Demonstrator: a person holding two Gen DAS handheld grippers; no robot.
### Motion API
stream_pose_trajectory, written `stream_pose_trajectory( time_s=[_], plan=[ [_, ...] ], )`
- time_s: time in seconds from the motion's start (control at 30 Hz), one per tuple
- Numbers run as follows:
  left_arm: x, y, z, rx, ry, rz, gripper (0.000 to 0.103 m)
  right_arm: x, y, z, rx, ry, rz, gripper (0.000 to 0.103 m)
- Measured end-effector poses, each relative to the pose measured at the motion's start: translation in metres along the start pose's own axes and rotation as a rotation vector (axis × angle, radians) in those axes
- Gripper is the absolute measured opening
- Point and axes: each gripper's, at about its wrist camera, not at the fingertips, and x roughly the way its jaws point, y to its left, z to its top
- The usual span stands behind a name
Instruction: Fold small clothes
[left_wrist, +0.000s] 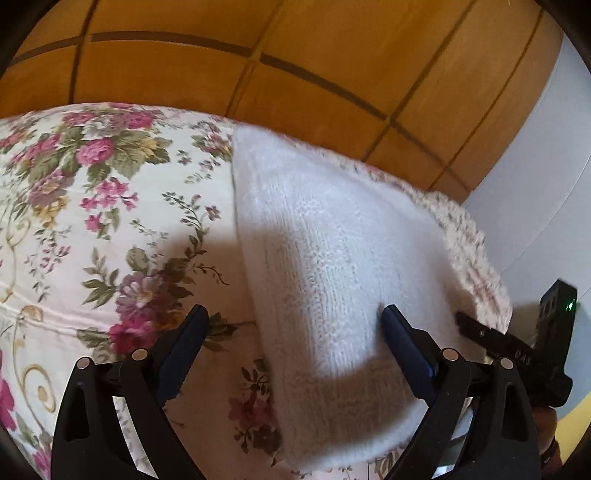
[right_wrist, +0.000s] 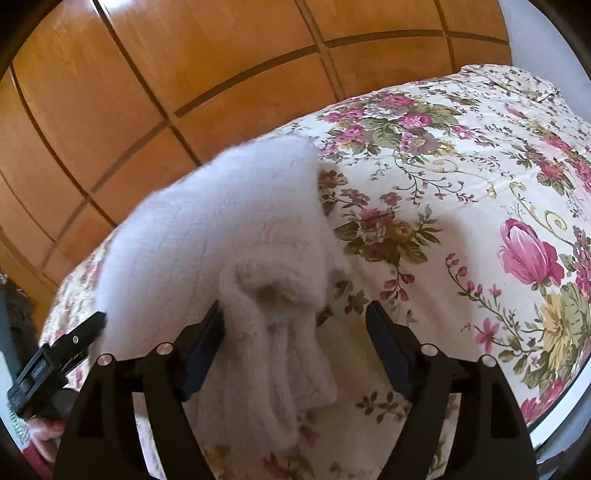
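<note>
A white fluffy knit garment lies folded on the floral bedspread, near the bed's far edge. My left gripper is open over its near end, with the right fingertip above the knit and the left one above bare bedspread. In the right wrist view the same garment reaches down between the wide jaws of my right gripper. A bunched part of it lies against the left finger, and the other finger stands clear, so this gripper is open.
Wooden wardrobe panels stand right behind the bed. A pale wall is at the right. The other gripper and a hand show at the right wrist view's lower left. The bedspread stretches away to the right.
</note>
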Motion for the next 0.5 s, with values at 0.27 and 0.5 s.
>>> stream_pose_trajectory(
  time_s=[0.27,0.5],
  plan=[
    [-0.023,0.019,-0.013,-0.065,-0.058,-0.021,0.093,-0.010,-0.011,-0.009,0.081,0.047,0.087,0.080],
    [-0.008,0.023,-0.021,-0.058,0.014,-0.026,0.093,-0.010,0.010,0.005,0.036,-0.006,0.088,0.043]
  ],
)
